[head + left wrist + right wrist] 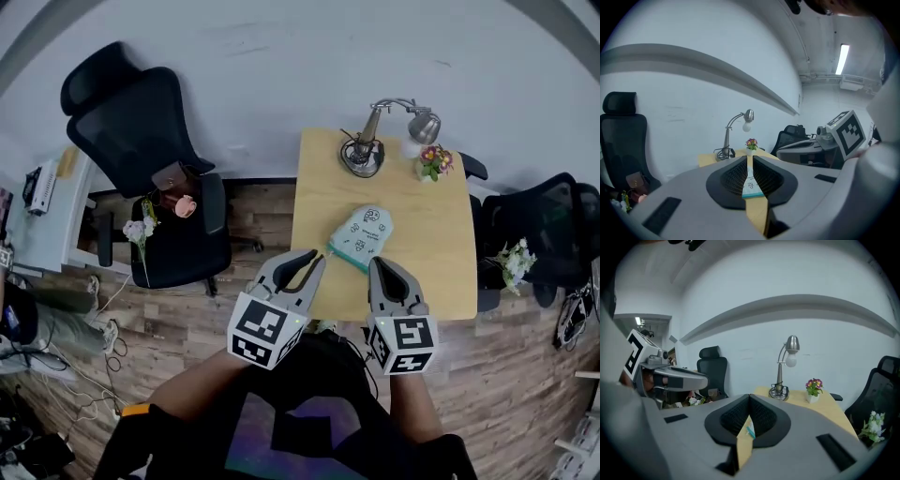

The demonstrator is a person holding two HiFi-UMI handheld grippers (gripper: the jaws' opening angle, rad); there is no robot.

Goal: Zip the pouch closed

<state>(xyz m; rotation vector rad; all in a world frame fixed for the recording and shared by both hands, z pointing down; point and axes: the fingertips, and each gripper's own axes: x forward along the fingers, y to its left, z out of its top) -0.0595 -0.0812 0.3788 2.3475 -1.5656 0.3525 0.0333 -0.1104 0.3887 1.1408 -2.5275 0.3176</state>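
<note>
Both grippers hang over the near edge of the table (323, 178), off the work, in the lower middle of the head view. The left gripper (312, 260) has its jaws at a narrow slit with nothing pinched; its own view looks through that slit to the table top and the pouch beyond. The right gripper (380, 266) has its jaws tip to tip and empty, with only a sliver of teal showing below the tips. The pouch (364, 233) lies flat near the middle of the table, just above and between the two grippers in the frame. It is well short of the lamp (367, 150) and the flower pot (432, 161) at the far edge. Its long axis runs from lower left to upper right: the rounded end points up-right toward the flowers, and the straight teal-trimmed end faces down-left toward me. That teal end sits crosswise between the two sets of tips, the left gripper off its left corner and the right gripper off its right corner, neither clearly nearer. I cannot make out the slider or how far the zip is drawn. My read: the next approach goes forward and down onto that teal end, one side pinning, the other pulling along the trim.
</note>
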